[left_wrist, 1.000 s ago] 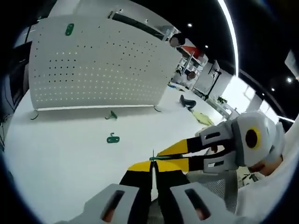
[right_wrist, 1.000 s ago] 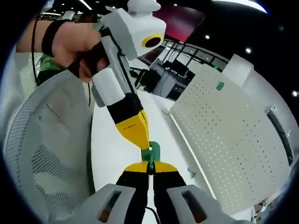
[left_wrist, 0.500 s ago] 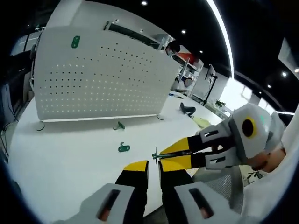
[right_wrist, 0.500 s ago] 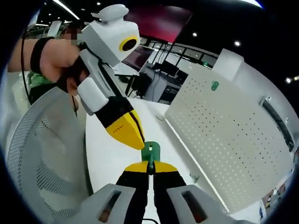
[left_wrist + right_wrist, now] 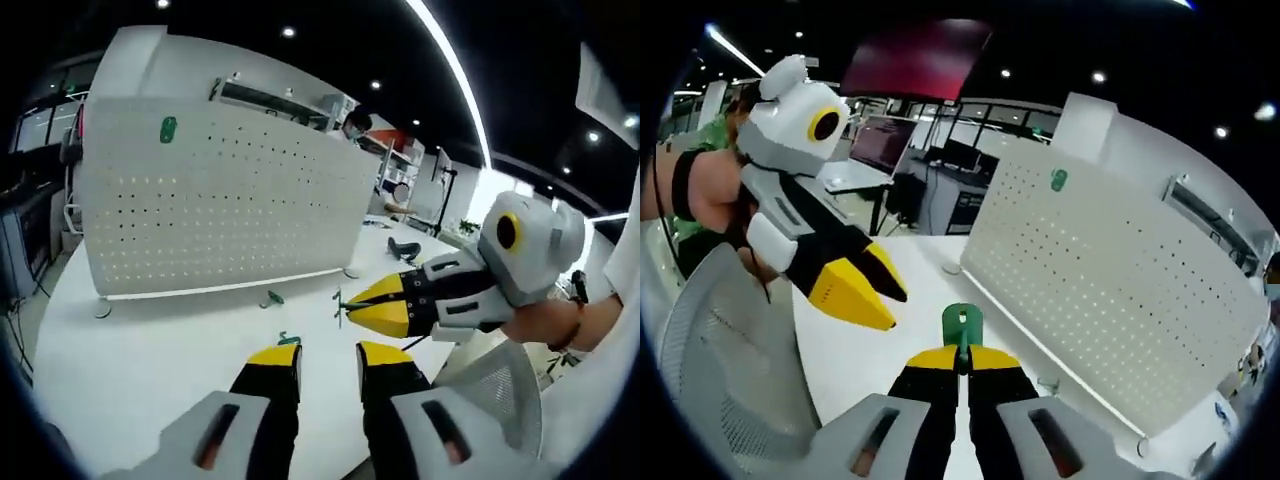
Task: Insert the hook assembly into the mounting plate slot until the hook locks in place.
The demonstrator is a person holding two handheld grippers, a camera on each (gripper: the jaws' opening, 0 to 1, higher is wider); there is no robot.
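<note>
- Standing upright on a white table (image 5: pixel 130 370) is a wide white perforated metal mounting plate (image 5: pixel 220 200), dotted with rows of small holes.
- One small green hook plate (image 5: pixel 168 129) is already fixed near the top corner of the mounting plate; in the right gripper view it shows at the board's upper edge (image 5: pixel 1059 180).
- Two more small green hooks lie loose on the table near the foot of the board: one (image 5: pixel 271 298) close to the board, another (image 5: pixel 289 339) nearer the left gripper, partly hidden behind its jaw tip.
- The left gripper (image 5: pixel 329 362) has yellow-tipped black jaws that stand apart with a clear gap, holding nothing.
- The right gripper (image 5: pixel 961 357) has its jaws closed on a green hook assembly (image 5: pixel 962 325), a flat green tab with a small hole, standing up from the jaw tips.
- In the left gripper view, the right gripper (image 5: pixel 345 308) comes in from the right, held by a person's hand (image 5: pixel 545 322), well short of the board.
- No readable writing or labels can be made out.
</note>
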